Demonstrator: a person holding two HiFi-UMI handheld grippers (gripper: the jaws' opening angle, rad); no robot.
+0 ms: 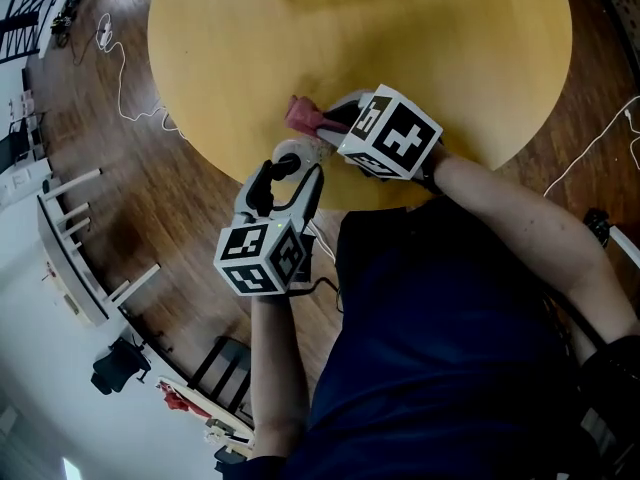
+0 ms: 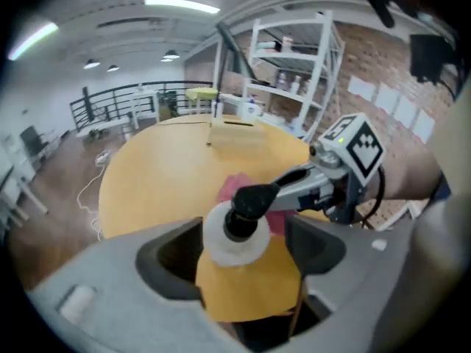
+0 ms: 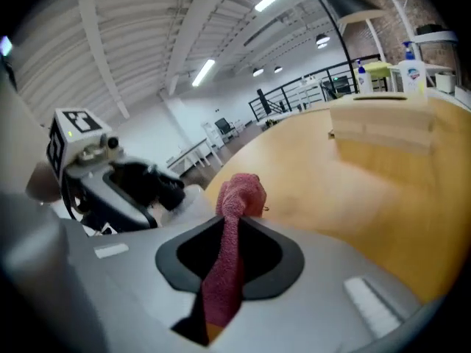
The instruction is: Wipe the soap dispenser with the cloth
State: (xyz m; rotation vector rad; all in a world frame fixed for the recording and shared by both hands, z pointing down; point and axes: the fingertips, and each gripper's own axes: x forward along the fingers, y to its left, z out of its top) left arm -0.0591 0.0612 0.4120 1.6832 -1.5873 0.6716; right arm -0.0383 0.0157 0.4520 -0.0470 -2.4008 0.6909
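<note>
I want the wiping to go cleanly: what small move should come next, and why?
Probably close the left claw on the soap dispenser to steady it. Its jaws stand open on either side of it without pressing, while the right claw, shut on the pink cloth, sits right beside it, ready to rub.

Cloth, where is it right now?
The cloth is pinched in the right gripper. In the head view it is near the middle, by the near edge of the table, just behind the dispenser.
</note>
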